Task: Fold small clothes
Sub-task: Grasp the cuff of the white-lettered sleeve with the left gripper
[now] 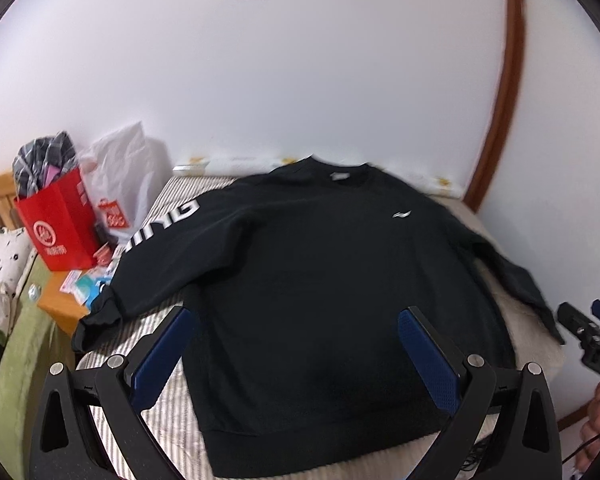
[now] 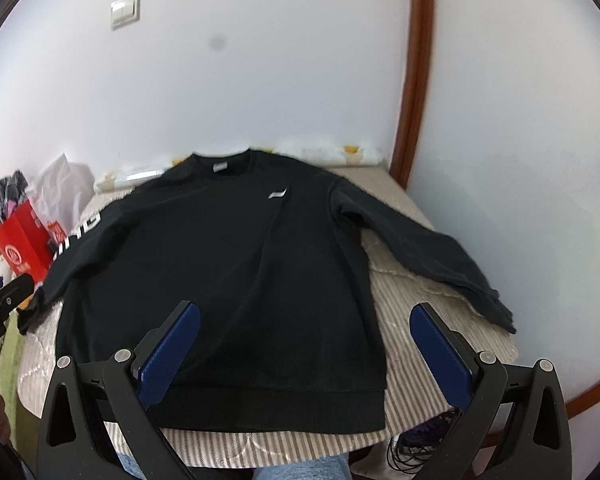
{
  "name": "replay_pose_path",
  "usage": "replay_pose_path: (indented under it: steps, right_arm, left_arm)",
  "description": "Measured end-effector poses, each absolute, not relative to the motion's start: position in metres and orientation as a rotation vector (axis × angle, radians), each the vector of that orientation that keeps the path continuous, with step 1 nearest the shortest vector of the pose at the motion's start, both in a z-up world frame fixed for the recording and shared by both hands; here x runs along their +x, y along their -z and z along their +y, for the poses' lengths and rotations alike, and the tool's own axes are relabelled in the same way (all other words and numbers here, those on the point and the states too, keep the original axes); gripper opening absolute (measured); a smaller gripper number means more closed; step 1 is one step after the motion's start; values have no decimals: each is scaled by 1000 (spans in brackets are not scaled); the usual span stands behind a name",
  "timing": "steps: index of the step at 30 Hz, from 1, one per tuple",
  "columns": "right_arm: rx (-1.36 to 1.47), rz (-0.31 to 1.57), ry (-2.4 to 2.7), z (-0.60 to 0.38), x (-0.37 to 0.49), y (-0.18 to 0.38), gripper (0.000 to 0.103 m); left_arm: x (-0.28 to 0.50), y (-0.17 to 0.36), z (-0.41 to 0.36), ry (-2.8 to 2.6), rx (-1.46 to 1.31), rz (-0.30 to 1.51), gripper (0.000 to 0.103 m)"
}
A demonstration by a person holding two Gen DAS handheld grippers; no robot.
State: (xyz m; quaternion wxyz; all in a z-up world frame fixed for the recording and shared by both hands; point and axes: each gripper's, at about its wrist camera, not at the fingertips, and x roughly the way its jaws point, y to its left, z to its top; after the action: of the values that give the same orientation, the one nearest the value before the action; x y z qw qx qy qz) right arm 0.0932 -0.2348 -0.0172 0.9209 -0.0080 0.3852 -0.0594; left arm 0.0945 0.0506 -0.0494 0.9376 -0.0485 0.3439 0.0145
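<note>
Sweatshirt (image 1: 320, 280), black and long-sleeved, lies face up and flat on a striped quilted cover (image 2: 412, 304), collar toward the white wall, hem toward the person, both sleeves spread out to the sides. Left gripper (image 1: 296, 344) and right gripper (image 2: 304, 340) hover above the lower body of the garment, each with its blue pads (image 2: 168, 352) spread wide and holding nothing. No fold appears to have been started. Trouble may come from the sleeves: the lettered left sleeve (image 1: 148, 248) droops off the cover's edge toward a cluttered bedside table (image 1: 60, 304) and a red paper bag (image 1: 58, 228), so lifting it could drag the clutter. The right sleeve (image 2: 428, 256) also trails past the edge, so a careless pinch there might pull the whole body askew.
</note>
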Motion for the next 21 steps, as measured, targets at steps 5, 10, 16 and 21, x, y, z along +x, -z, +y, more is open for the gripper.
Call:
replay_pose_path:
  steps: [5,10,16,21]
  right_arm:
    - [9,809,77,-234,116,49,103]
    - [51,829,9,-222,143,69,102]
    - [-12,876,-10,-190,167,91,101]
    - [-82,923,8,-175,177,112,101]
  left_arm:
    - [114,91,88,-117,-102,756,103]
    - [122,117,137,-268,-101,740,102]
    - [138,142,198,-389,-100,760,102]
    - [151,168,235,-406,-130,790,100]
